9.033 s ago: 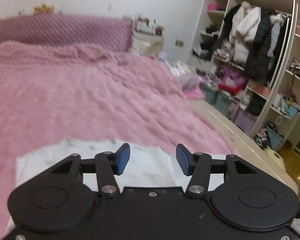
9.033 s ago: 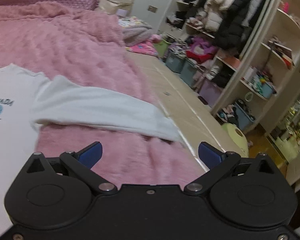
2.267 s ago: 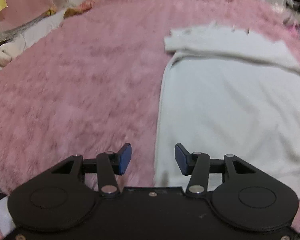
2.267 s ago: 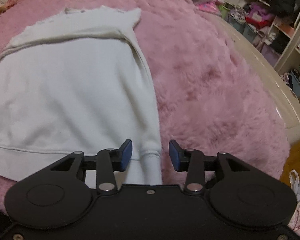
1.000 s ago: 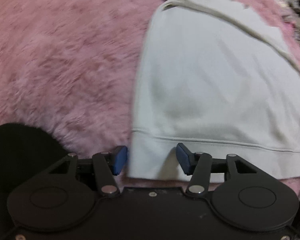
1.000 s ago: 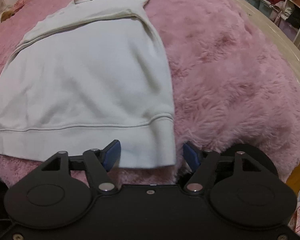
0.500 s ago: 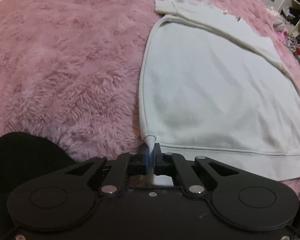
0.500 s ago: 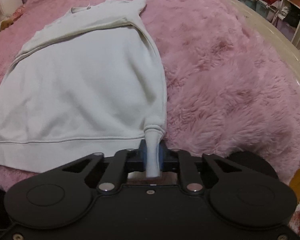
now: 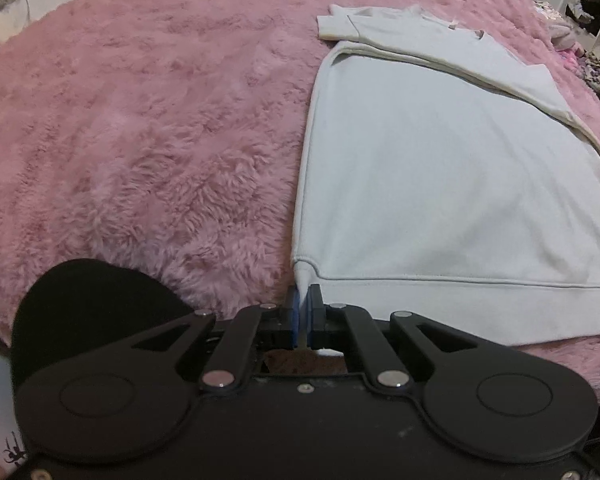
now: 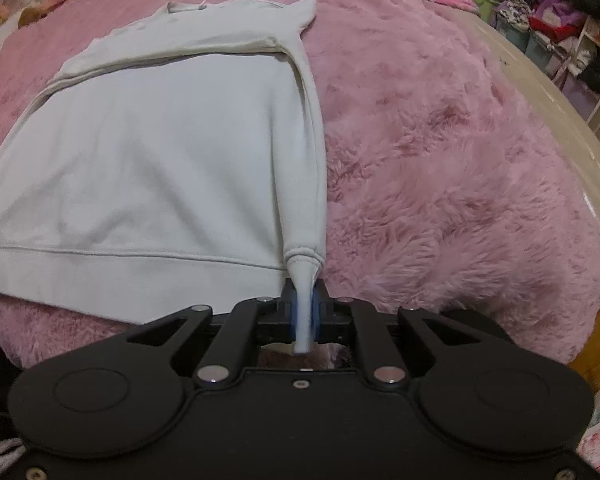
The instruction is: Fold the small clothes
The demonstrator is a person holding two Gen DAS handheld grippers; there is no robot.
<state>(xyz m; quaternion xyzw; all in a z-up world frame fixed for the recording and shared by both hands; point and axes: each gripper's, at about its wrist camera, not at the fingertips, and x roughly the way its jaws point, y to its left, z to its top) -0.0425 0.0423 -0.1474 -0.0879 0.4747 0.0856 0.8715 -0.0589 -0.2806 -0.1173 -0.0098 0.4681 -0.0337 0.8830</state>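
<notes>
A white sweatshirt (image 9: 440, 168) lies flat on a fuzzy pink blanket (image 9: 140, 140), back side up, sleeves folded across its far end. My left gripper (image 9: 303, 302) is shut on the near left corner of its hem band, and the cloth rises in a small peak into the blue pads. In the right wrist view the same sweatshirt (image 10: 160, 160) stretches away from me. My right gripper (image 10: 305, 300) is shut on the near right hem corner, which is bunched into a narrow strip between the pads and pokes out behind them.
The pink blanket (image 10: 440, 180) covers the whole bed. The bed's beige edge (image 10: 560, 92) runs along the right, with cluttered shelves and storage bins (image 10: 548, 12) beyond it. A dark rounded shape (image 9: 88, 300) sits at the near left by the left gripper.
Both grippers closed from open onto the hem corners of the sweatshirt. Since then the pinched corners have lifted slightly off the blanket, and the left view has pulled back a little.
</notes>
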